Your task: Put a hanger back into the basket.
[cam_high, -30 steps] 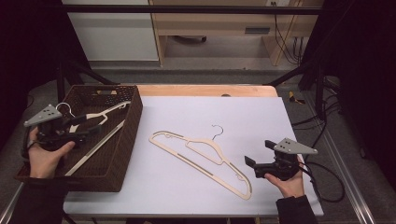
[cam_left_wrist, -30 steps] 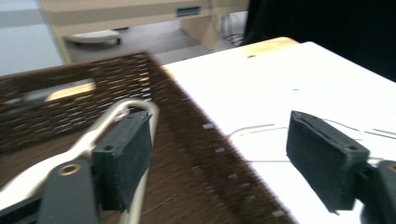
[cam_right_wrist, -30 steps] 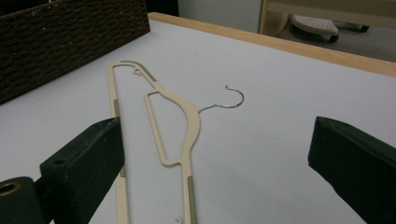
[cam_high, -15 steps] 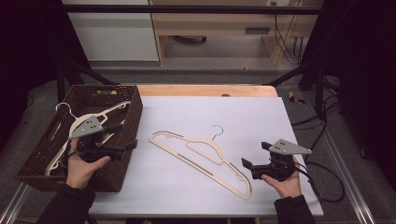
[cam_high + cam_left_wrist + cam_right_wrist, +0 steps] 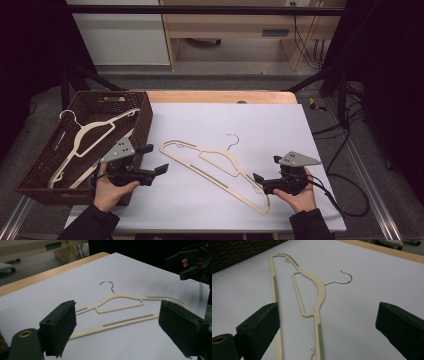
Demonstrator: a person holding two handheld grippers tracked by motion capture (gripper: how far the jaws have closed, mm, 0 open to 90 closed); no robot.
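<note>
A cream hanger (image 5: 218,167) with a metal hook lies flat in the middle of the white desk (image 5: 280,125). The left tongs (image 5: 154,160), jaws spread wide and empty, hover just right of a dark wicker basket (image 5: 141,117) holding another cream hanger (image 5: 85,135). The right tongs (image 5: 259,179), also wide open and empty, sit at the hanger's near right end.

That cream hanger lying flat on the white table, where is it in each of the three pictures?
High view: hanger lies mid-table, between the two grippers.
Left gripper view: hanger lies centre, beyond the open jaws.
Right gripper view: hanger runs up from the bottom, left of centre.
Shared landmark: its metal hook.
</note>
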